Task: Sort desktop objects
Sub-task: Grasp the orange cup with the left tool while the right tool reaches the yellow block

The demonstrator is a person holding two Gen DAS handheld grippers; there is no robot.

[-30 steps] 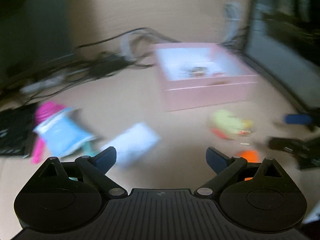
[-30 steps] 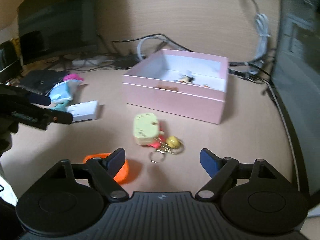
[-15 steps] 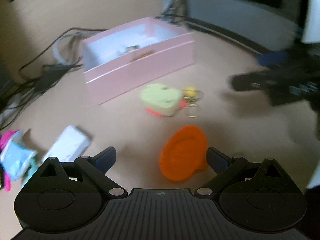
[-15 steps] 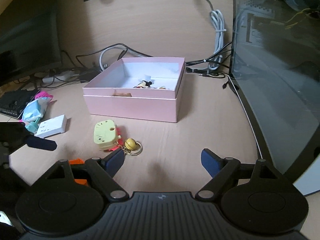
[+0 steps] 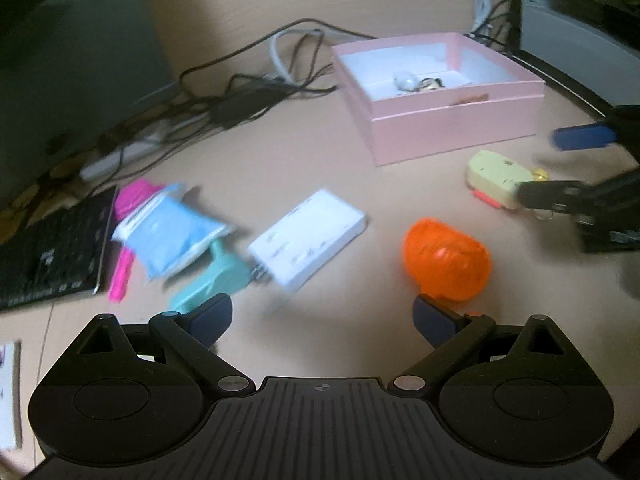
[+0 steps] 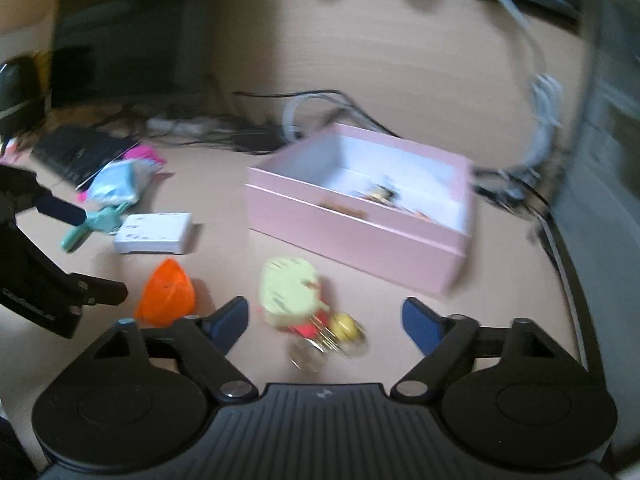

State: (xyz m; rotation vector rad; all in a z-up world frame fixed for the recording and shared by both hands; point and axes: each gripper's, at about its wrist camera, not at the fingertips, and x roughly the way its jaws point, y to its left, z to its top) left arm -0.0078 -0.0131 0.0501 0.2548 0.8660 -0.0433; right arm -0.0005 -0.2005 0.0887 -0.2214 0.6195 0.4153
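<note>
My right gripper hangs low over the desk, its jaws closing. The pale yellow toy on a keyring lies between the fingers, and the pads are not touching it. An orange plastic piece lies just to the left of it. My left gripper is open and holds nothing. The same orange piece is just beyond its right fingertip, and a white box lies ahead. The open pink box stands behind the toy with small items inside. The picture is blurred.
A teal clip, a blue packet and a pink item lie left of the white box. A black keyboard sits at the far left, and a tangle of cables runs along the back. A dark computer case stands on the right.
My right gripper has come forward over the yellow toy, which now lies between its fingers. The left view has swung left, so the white box and the blue packet are back in sight.
</note>
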